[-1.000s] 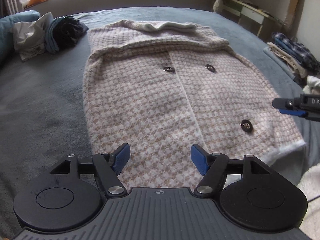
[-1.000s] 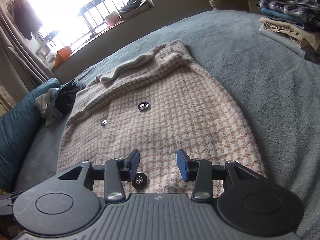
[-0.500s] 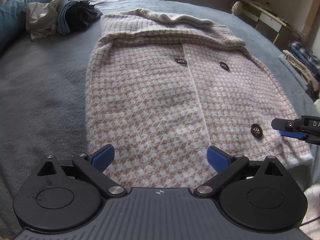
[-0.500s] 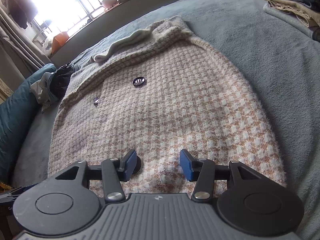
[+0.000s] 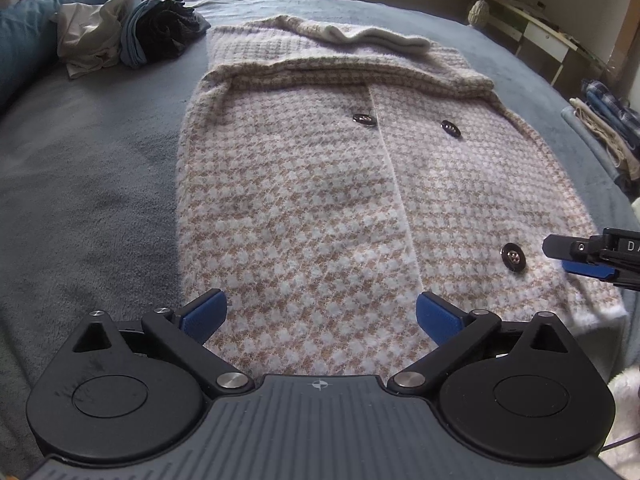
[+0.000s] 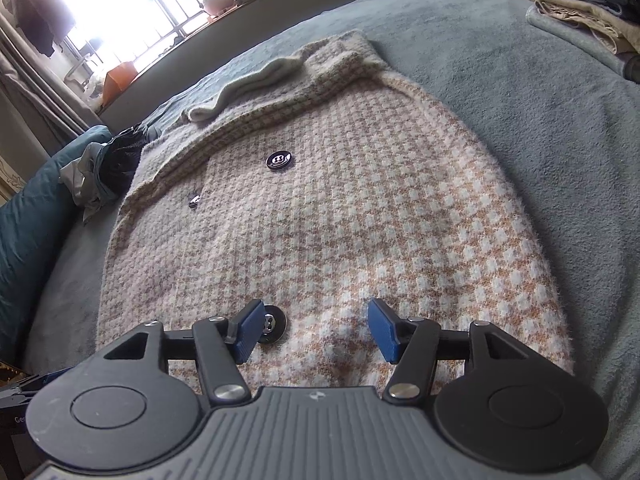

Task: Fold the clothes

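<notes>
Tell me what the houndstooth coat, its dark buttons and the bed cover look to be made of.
Houndstooth coat: probably a brushed wool or wool-blend knit; matte, with a fuzzy nap and hairy edges. Dark buttons: hard and glossy, likely plastic or resin; they catch bright highlights and show sewing holes. Bed cover: seemingly a plush fleece or velour in grey-blue; soft pile with lighter and darker brushed patches.

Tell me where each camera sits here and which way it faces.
Left wrist: on the left gripper, fingers wide open, looking down along the houndstooth coat from its hem; right gripper enters at right.
Right wrist: on the right gripper, fingers just opening, over the coat's hem beside a button, facing the window.
Shared: coat, blanket, clothes pile.
</notes>
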`<control>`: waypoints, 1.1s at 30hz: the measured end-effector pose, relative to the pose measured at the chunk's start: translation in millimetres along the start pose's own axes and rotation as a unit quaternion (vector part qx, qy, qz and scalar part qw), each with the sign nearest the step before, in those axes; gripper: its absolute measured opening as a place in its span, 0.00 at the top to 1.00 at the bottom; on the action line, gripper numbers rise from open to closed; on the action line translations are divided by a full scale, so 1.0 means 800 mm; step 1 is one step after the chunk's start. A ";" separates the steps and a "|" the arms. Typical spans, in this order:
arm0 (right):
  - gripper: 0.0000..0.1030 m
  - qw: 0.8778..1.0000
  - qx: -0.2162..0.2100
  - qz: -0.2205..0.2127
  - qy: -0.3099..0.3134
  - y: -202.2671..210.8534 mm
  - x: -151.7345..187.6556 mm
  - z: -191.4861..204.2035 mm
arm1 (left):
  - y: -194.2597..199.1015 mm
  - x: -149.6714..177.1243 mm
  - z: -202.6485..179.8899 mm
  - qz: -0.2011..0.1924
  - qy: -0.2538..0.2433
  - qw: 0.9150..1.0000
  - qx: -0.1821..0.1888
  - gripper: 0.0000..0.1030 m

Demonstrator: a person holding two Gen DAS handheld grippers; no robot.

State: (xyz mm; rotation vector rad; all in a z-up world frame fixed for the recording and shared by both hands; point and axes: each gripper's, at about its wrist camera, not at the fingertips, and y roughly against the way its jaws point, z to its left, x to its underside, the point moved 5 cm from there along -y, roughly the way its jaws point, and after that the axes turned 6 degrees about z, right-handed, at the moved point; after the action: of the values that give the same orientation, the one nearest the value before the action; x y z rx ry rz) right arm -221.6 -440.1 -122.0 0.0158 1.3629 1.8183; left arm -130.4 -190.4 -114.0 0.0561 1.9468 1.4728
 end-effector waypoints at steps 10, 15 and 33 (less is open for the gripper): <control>0.41 1.000 0.001 0.003 -0.007 -0.001 0.002 -0.001 | 0.001 0.001 0.006 0.004 0.009 1.000 -0.001 0.01; 0.41 1.000 0.001 0.005 -0.006 -0.003 0.003 0.000 | 0.000 0.000 0.008 0.003 0.010 1.000 -0.006 0.01; 0.41 1.000 0.002 0.006 -0.006 -0.003 0.004 0.002 | 0.004 0.000 0.009 -0.010 0.004 1.000 -0.026 0.00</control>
State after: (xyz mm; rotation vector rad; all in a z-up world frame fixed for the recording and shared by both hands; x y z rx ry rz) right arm -221.6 -437.0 -125.0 0.0371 1.3617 1.8224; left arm -127.4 -183.0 -111.9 0.0078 1.9089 1.5108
